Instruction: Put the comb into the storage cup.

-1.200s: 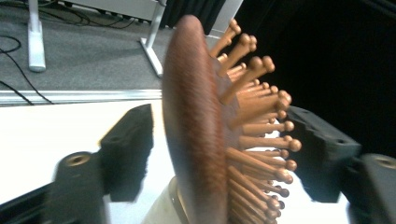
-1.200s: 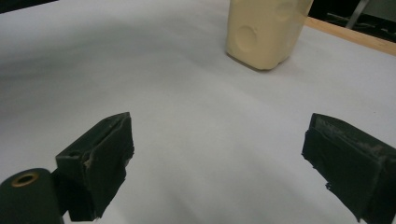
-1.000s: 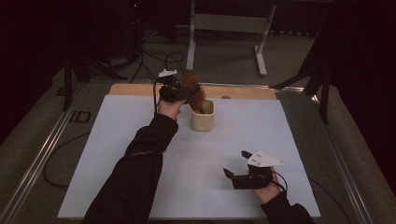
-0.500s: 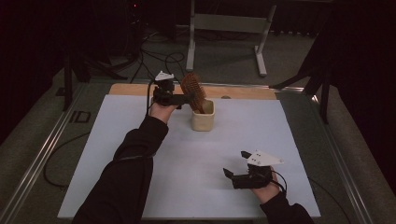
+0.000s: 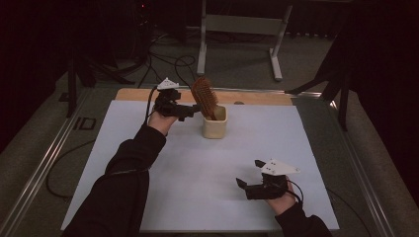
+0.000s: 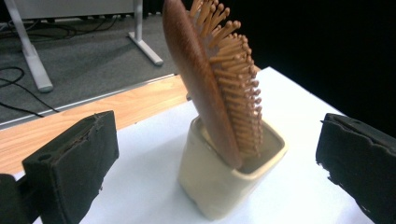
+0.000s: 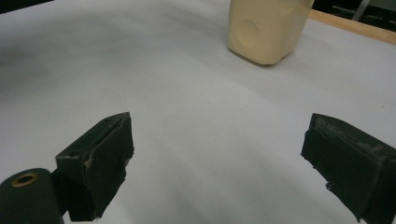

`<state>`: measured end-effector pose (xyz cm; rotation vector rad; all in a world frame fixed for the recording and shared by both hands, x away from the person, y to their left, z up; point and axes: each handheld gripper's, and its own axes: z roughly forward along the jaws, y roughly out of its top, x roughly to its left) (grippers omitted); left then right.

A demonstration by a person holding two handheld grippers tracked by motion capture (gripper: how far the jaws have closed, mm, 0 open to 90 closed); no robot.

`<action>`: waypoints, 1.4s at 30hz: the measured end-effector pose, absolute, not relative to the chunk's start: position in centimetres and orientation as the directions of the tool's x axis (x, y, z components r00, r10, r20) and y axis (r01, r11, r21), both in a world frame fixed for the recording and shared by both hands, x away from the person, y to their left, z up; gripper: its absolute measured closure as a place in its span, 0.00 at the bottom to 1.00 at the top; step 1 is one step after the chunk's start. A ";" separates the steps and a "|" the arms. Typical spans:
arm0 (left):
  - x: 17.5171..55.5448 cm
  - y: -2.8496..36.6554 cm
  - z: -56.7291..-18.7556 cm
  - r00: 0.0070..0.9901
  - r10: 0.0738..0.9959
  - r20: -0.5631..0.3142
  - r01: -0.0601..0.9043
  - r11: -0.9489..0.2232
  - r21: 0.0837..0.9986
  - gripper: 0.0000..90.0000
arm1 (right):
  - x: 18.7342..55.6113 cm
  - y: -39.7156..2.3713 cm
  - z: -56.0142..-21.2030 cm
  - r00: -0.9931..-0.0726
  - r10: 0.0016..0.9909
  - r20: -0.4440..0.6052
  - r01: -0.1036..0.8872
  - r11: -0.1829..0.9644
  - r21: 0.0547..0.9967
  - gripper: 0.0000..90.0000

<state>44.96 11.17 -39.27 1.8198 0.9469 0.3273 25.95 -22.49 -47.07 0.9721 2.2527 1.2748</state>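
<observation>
A wooden paddle hairbrush [image 5: 204, 97] stands handle-down in a cream square cup [image 5: 215, 127] at the back middle of the white table, leaning back and to the left. In the left gripper view the brush [image 6: 210, 79] and the cup [image 6: 224, 186] sit just ahead, between the jaws and apart from both. My left gripper [image 5: 190, 112] is open just left of the cup, with nothing in it [image 6: 215, 149]. My right gripper [image 5: 248, 174] rests open near the table's front right and holds nothing [image 7: 219, 154]. The cup [image 7: 266, 28] is well ahead of it.
The white sheet [image 5: 163, 173] covers the table, with a wooden strip [image 5: 257, 98] along its far edge. Beyond the table a metal stand [image 5: 237, 29] and cables [image 5: 168, 64] sit on the floor. A rail [image 5: 44, 168] runs along the table's left side.
My left gripper has let go of the hairbrush and drawn back to the left, jaws open. The brush stays standing in the cup. My right gripper has not moved.
</observation>
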 end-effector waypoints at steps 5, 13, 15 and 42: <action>44.4 12.0 -39.2 0.672 0.721 -0.171 0.443 -0.205 0.873 0.00 | 25.9 -22.5 -47.1 -0.692 0.722 0.011 0.382 0.353 0.854 0.09; 43.0 13.8 -38.9 0.693 0.703 -0.160 0.429 -0.224 0.875 0.00 | 26.0 -22.5 -47.1 -0.690 0.724 0.012 0.384 0.352 0.854 0.09; 42.6 14.3 -38.9 0.696 0.698 -0.170 0.430 -0.215 0.877 0.00 | 26.0 -22.5 -47.1 -0.691 0.723 0.011 0.384 0.354 0.853 0.09; 36.6 18.8 -41.8 0.758 0.645 -0.094 0.362 -0.297 0.884 0.00 | 26.0 -22.2 -47.1 -0.693 0.721 0.007 0.382 0.358 0.852 0.09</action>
